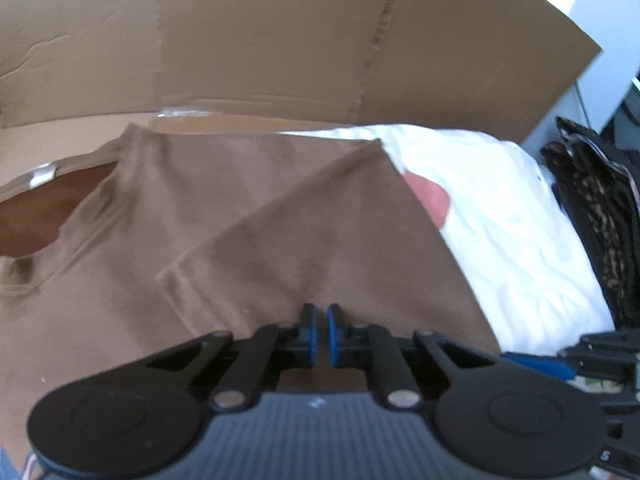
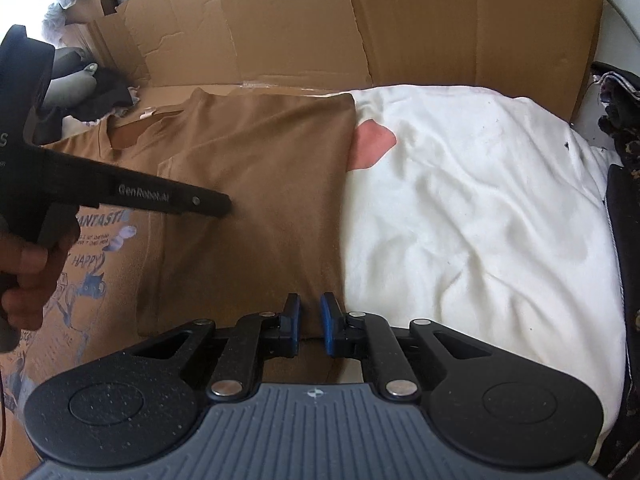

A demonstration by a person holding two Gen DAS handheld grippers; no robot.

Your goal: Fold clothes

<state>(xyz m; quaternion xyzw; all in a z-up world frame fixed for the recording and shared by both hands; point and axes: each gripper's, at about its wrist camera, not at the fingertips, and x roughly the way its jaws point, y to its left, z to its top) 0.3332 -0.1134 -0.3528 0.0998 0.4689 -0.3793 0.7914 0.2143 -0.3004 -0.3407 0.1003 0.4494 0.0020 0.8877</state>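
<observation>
A brown T-shirt (image 1: 240, 208) (image 2: 260, 152) lies flat with its right side and sleeve folded over the front. Pale printed lettering (image 2: 100, 248) shows on the uncovered part. My left gripper (image 1: 318, 314) (image 2: 226, 204) sits on the folded panel with its blue pads almost together. The fabric puckers at its tips, so it is shut on a pinch of cloth. A hand (image 2: 28, 272) holds its handle. My right gripper (image 2: 311, 312) hovers low at the shirt's folded right edge near the hem. Its jaws are narrowly apart, with brown cloth showing in the gap.
A rumpled white cloth (image 2: 480, 208) (image 1: 500, 208) with a pink patch (image 2: 372, 140) lies to the right of the shirt. Cardboard sheets (image 2: 280, 20) stand behind. Dark patterned fabric (image 1: 592, 208) borders the right side. A heap of dark clothes (image 2: 100, 84) sits at the far left.
</observation>
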